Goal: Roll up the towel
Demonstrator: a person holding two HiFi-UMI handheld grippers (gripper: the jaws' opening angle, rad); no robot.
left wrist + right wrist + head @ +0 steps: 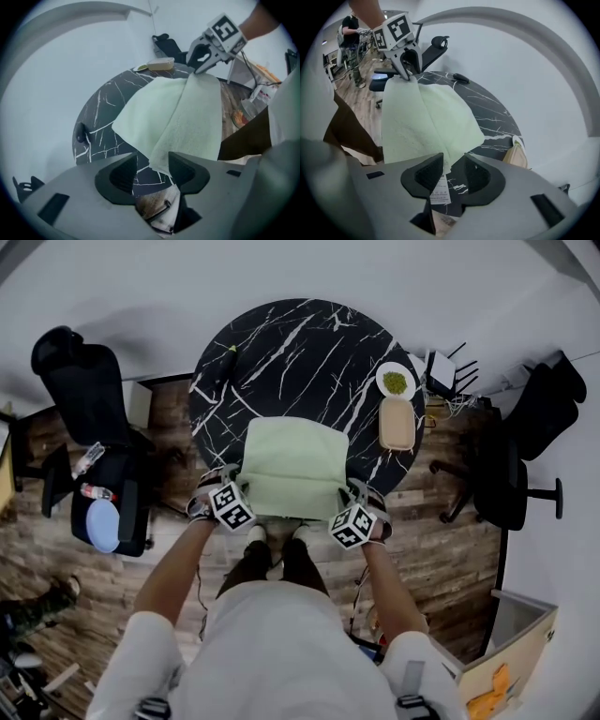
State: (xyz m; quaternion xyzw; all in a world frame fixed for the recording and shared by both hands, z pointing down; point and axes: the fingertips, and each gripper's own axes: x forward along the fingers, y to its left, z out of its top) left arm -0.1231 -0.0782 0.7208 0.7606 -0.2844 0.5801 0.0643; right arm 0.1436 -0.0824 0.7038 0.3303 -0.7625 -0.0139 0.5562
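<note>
A pale green towel [292, 465] lies on the near part of the round black marble table [281, 343], folded over, its near edge hanging past the table rim. My left gripper [225, 476] is at the towel's near left corner and my right gripper [354, 489] at its near right corner. In the left gripper view the jaws [149, 171] stand apart with the towel [173, 112] corner loose between them. In the right gripper view the jaws [453, 173] are apart too; the towel [426, 117] corner and its white label [439, 190] hang in the gap.
At the table's right edge stand a white bowl with green contents [396, 381] and a tan oblong container [397, 423]. A small black object [228, 362] lies at the far left. Black office chairs [80, 371] [525, 446] flank the table.
</note>
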